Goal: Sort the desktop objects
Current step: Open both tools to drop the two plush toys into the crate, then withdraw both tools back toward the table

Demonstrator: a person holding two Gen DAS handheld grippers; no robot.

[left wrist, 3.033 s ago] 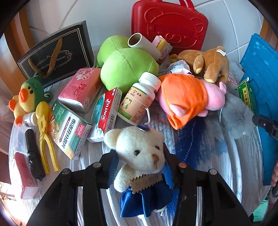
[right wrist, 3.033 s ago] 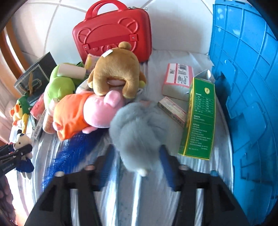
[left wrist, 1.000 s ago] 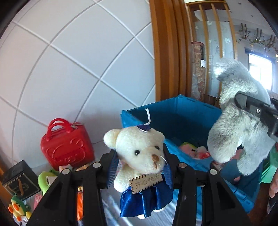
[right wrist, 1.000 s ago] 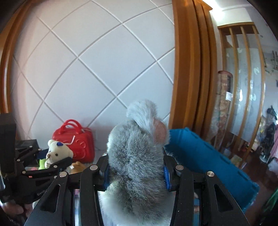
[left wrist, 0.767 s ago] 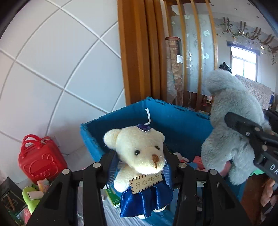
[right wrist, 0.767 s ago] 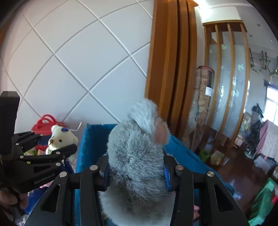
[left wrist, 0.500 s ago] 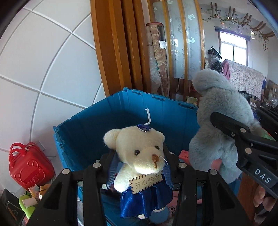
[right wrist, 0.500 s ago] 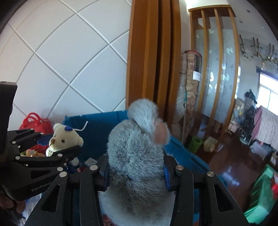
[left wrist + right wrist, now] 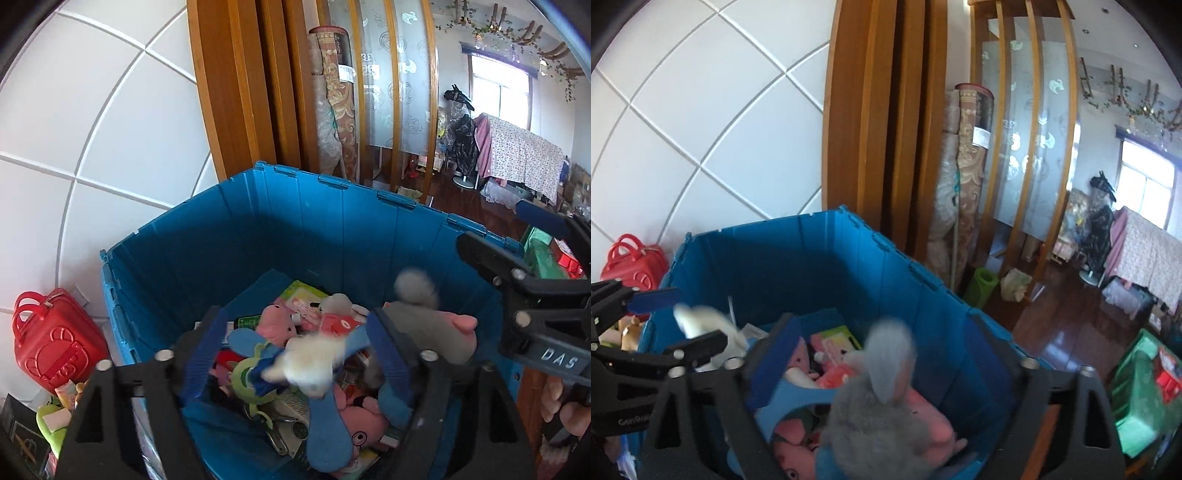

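Observation:
My left gripper (image 9: 295, 325) hangs over the blue crate (image 9: 295, 229), its jaws opening. The white bear in a blue dress (image 9: 314, 365) is a blur between the fingers, clear of both pads and tipping down toward the toys in the crate. My right gripper (image 9: 882, 325) is over the same crate (image 9: 812, 266), its jaws also opening. The grey plush (image 9: 882, 413) drops free between them onto a pink plush. In the left wrist view the grey plush (image 9: 424, 321) lies in the crate below the right gripper (image 9: 506, 232). The left gripper (image 9: 683, 321) shows at the left of the right wrist view.
Several plush toys and small boxes fill the crate. A red case (image 9: 51, 350) stands left of it by the tiled wall, with a green plush (image 9: 48, 421) in front. Wooden posts and a rolled carpet (image 9: 960, 184) rise behind. A person's hand (image 9: 569, 406) is at the right edge.
Both grippers swung from the table to above the crate and tipped down. Both sets of jaws have spread, letting go of the bear and the grey plush, which are dropping.

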